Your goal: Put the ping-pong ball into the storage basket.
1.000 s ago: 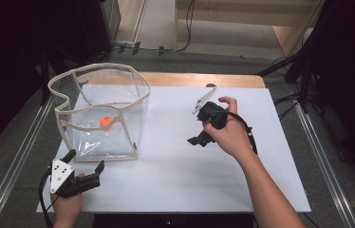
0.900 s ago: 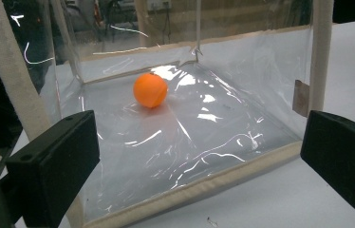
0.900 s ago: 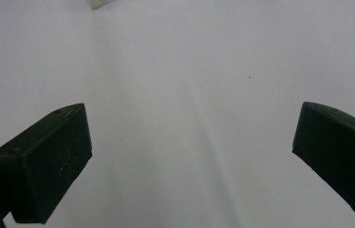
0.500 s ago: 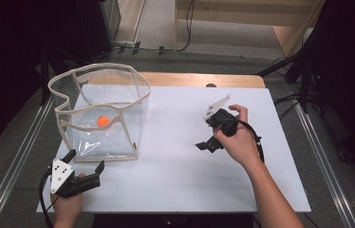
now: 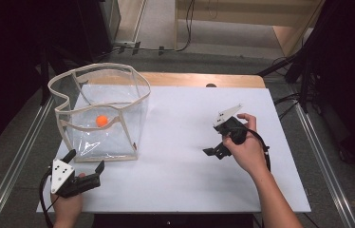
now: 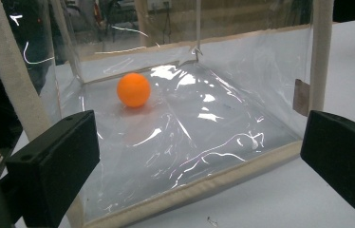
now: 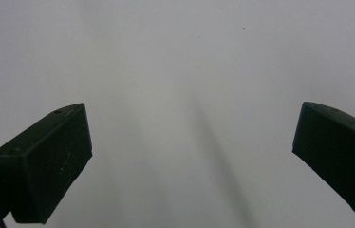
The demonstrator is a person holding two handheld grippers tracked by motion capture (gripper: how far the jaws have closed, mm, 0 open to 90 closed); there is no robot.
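Both hand-held grippers, left (image 5: 84, 168) and right (image 5: 218, 147), gape wide, empty. Orange ball (image 5: 101, 120) inside clear bag (image 5: 118, 137), upper left; a careless nudge could topple the flimsy bag.

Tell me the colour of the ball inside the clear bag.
Orange. The ball shows best in the left gripper view, resting on the clear bag's floor.

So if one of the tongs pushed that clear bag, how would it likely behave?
The clear bag would probably buckle rather than slide stiffly: its film walls look creased and its fabric rim sags unevenly. It looks light, so it may also scoot across the white table. The orange ball inside would likely roll, being round and loose on the floor.
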